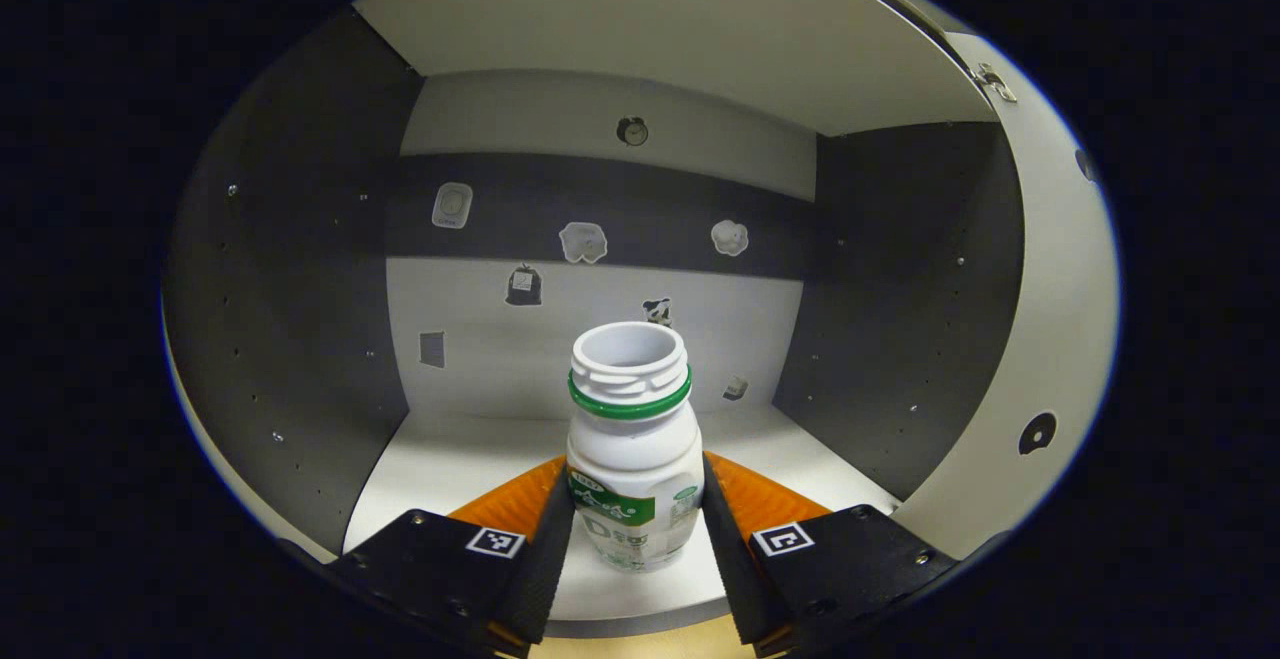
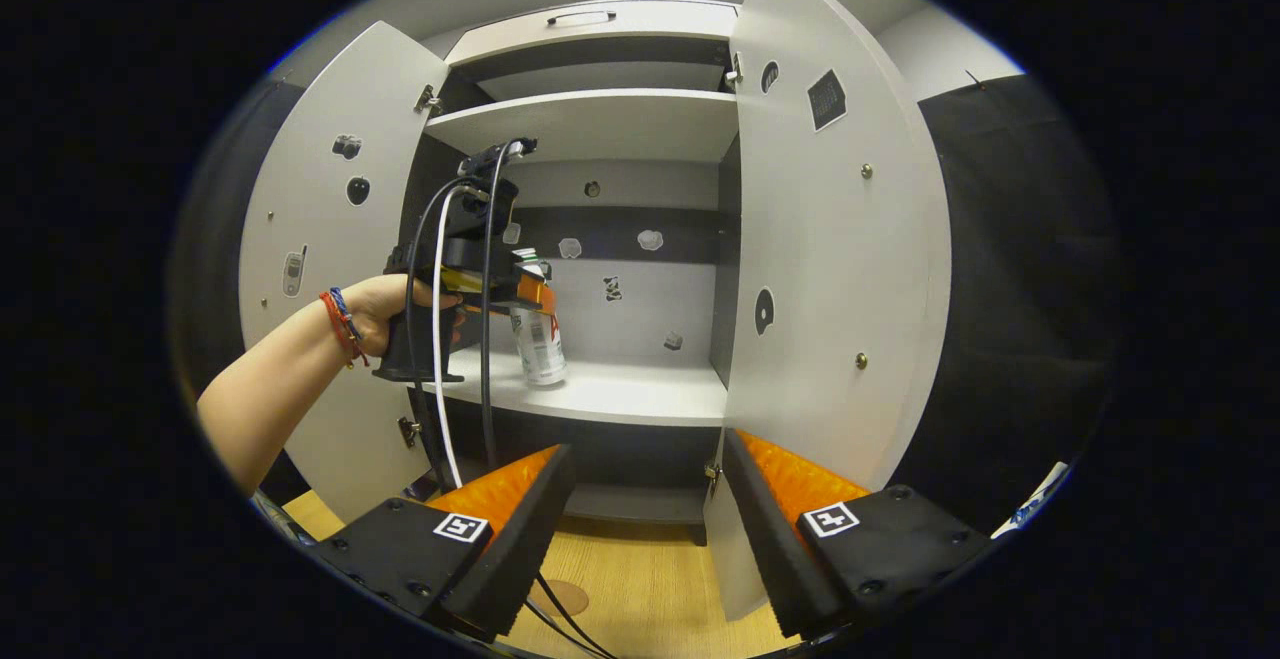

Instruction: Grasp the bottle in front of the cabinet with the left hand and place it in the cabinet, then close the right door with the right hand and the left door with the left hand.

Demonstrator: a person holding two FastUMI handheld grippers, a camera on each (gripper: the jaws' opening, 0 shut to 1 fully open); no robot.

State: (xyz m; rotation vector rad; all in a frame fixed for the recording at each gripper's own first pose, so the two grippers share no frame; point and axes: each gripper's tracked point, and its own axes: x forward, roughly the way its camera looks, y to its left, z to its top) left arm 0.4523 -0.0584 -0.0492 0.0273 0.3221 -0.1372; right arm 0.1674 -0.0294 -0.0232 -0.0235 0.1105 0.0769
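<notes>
The bottle (image 1: 634,449) is standing upright on the cabinet's lower shelf (image 1: 470,459), near its front edge – a squat white plastic body with a threaded open neck, a green ring below the threads and a green and white label whose print is too small to make out. The left gripper (image 1: 636,524) is pinching it, one finger pressing on each side of the label, the ribbed inner faces of the fingers showing beside the bottle's shoulders. In the right gripper view the bottle (image 2: 538,344) is sitting at the left part of that shelf (image 2: 640,394), its top hidden behind the left gripper (image 2: 520,291), and whether its base is fully resting on the board is hard to tell from there. A hand (image 2: 385,314) with corded bracelets at the wrist is holding that gripper, with black and white cables (image 2: 440,379) hanging from it.

The cabinet (image 1: 300,269) is smooth pale board with dark side walls dotted with peg holes; small stickers on its back panel are too blurred to identify. Both doors are standing open – the left door (image 2: 320,239) and the right door (image 2: 830,269), flat pale panels with hinges and small stickers. The right gripper (image 2: 648,509) is hovering in front of the cabinet above a wooden floor (image 2: 640,589), its fingers spread apart with nothing between them
</notes>
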